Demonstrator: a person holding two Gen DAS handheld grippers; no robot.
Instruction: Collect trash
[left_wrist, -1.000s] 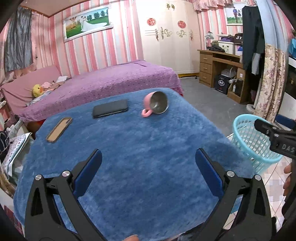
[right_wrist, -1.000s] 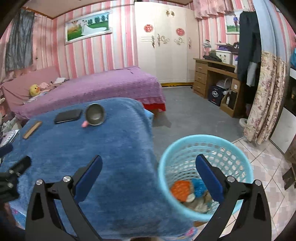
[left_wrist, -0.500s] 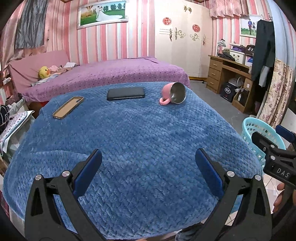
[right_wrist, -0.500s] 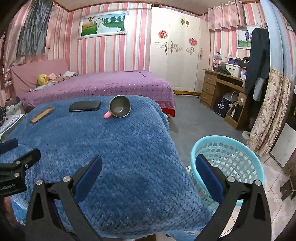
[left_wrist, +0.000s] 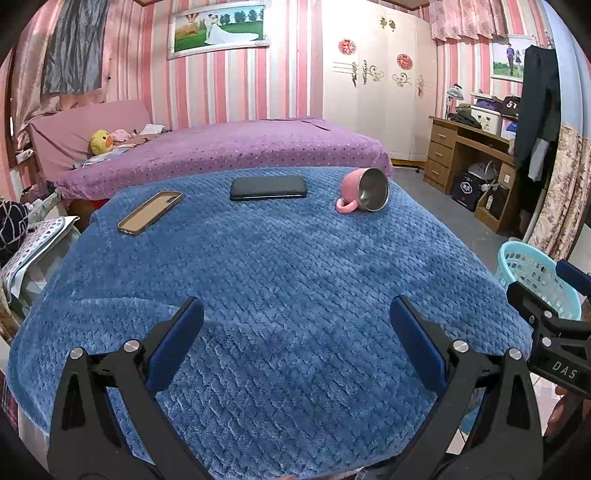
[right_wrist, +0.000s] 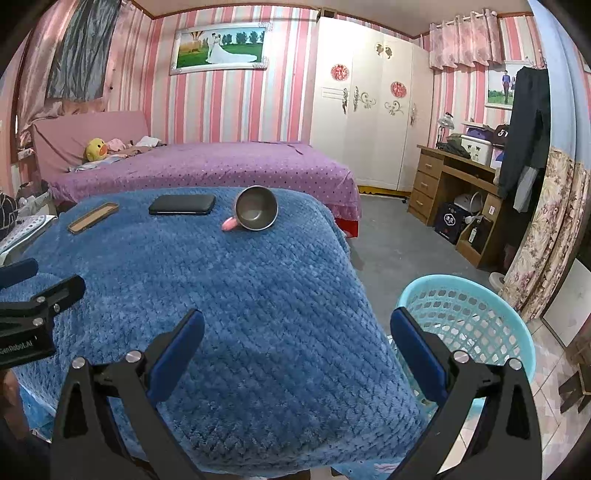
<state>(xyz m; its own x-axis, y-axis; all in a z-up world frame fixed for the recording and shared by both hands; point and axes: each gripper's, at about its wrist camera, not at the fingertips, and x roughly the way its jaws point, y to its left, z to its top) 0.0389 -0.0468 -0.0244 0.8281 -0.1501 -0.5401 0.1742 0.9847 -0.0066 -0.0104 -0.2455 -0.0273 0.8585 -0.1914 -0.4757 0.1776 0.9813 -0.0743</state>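
Here, both grippers are held above the blue-covered surface (left_wrist: 288, 280) with fingers spread and nothing between them.

Left gripper (left_wrist: 295, 332): the pink mug (left_wrist: 364, 190) lies on its side ahead and slightly right of the fingers, the black phone (left_wrist: 268, 187) ahead, the brown phone case (left_wrist: 150, 212) ahead-left. Right gripper (right_wrist: 297, 341): the light blue trash basket (right_wrist: 469, 321) stands on the floor just behind the right finger (right_wrist: 417, 354), beside the surface edge; its contents cannot be seen.
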